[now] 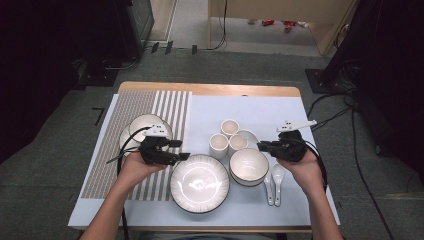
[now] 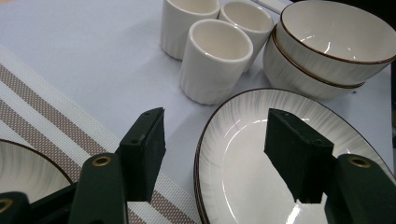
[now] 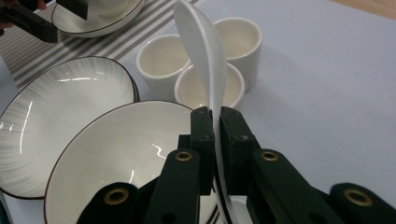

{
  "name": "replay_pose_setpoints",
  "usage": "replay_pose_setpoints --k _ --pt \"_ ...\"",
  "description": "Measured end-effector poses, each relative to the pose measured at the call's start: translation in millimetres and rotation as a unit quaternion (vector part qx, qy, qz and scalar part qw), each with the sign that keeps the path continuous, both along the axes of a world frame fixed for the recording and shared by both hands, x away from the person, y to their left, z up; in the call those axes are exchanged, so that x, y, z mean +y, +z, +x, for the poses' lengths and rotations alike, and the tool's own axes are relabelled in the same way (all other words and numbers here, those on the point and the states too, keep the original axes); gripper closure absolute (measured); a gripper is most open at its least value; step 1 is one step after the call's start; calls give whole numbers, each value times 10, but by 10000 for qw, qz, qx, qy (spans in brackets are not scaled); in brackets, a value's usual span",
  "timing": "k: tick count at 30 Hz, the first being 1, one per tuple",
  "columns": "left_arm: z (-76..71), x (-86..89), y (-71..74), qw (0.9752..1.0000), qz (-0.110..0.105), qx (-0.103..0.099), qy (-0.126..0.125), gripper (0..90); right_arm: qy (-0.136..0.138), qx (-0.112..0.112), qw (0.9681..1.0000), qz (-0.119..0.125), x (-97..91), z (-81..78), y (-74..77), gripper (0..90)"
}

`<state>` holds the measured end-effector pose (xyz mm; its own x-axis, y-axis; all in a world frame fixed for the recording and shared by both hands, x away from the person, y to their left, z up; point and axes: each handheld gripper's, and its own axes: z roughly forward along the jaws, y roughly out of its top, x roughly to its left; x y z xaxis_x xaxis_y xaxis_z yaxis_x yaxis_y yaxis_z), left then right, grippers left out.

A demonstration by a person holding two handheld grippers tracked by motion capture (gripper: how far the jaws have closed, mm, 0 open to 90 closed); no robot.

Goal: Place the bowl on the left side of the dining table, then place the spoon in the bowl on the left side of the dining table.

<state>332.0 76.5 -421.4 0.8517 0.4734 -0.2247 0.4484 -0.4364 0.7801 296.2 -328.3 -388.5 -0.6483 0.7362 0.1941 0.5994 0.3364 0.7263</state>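
The right gripper has its fingers clenched on a white spoon, held edge-on with the bowl of the spoon raised above the stacked bowls at right of centre, probably so it can be carried to a place setting. The left gripper has its fingers released, straddling the left rim of the large plate, grasping nothing. Three cups stand clustered beyond it; cups, bowls and plate are empty. Two further spoons lie on the worktop, near right.
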Motion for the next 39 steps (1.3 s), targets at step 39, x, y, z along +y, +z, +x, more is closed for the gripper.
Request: replay_pose_setpoints --k 39 --pt "-66 -212 4 9998 -22 -30 -191 390 357 2 9992 167 179 -53 50 850"
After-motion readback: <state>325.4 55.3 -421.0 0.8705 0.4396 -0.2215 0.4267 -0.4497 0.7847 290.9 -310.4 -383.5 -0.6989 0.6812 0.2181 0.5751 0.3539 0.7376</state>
